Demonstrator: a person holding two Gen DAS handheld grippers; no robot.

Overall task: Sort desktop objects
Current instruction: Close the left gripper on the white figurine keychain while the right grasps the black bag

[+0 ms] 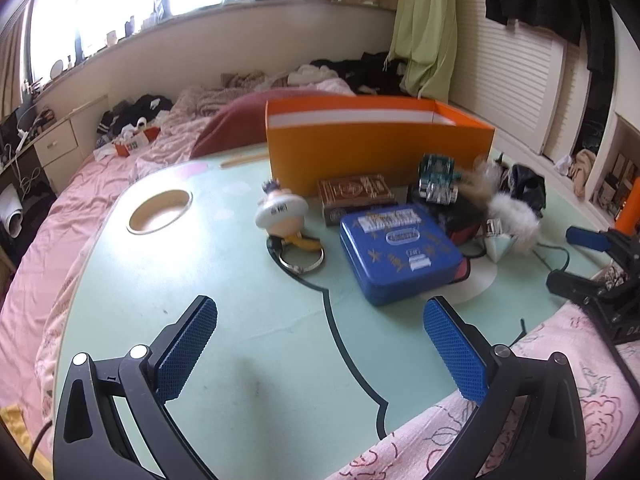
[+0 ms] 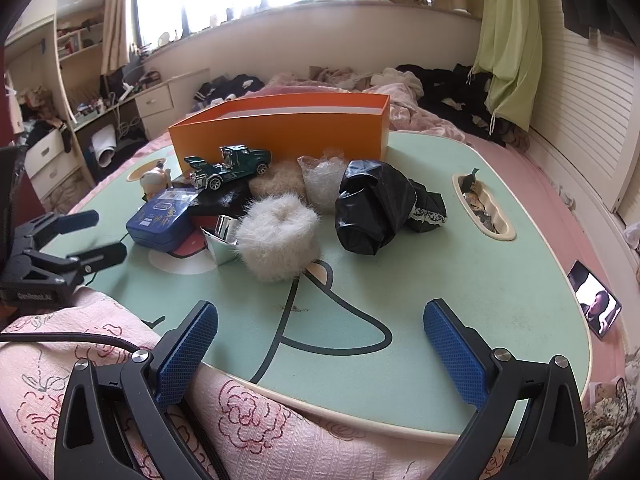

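Both the left gripper [image 1: 320, 348] and the right gripper [image 2: 320, 348] hover over the near edge of the green lap table [image 2: 460, 280] with jaws spread apart and nothing between them. The orange box [image 2: 280, 132] stands at the far side. Near it lie the blue tin [image 1: 400, 256], green toy car [image 2: 230, 166], white fur puff [image 2: 276, 236] and black bag [image 2: 376, 208].

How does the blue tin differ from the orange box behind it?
The blue tin is shut, its printed lid on; the orange box is open-topped and plain. The tin lies low and flat; the box stands taller and longer. Both are rectangular and rest on the green table.
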